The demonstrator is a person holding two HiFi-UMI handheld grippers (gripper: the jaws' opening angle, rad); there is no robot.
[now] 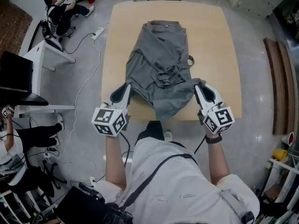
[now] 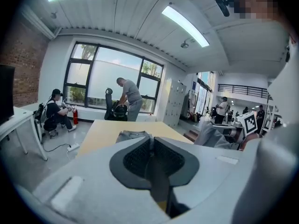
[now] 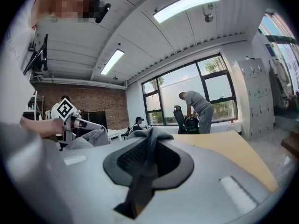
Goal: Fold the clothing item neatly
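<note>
My left claw (image 1: 128,87) is narrowed almost closed on the near left corner of the grey garment (image 1: 161,62), with a thin fold of cloth pinched between its dark pads (image 2: 135,157). My right claw (image 1: 196,87) is just as narrow and clamped on the near right corner, where the fabric bunches up over its tips in the right gripper view. Both corners are held up above the near edge of the wooden table (image 1: 219,45), and the cloth dips between them. The rest of the garment lies rumpled along the middle of the table, its far end close to the far edge. Beyond the table a person (image 2: 129,99) bends over a chair by the window
</note>
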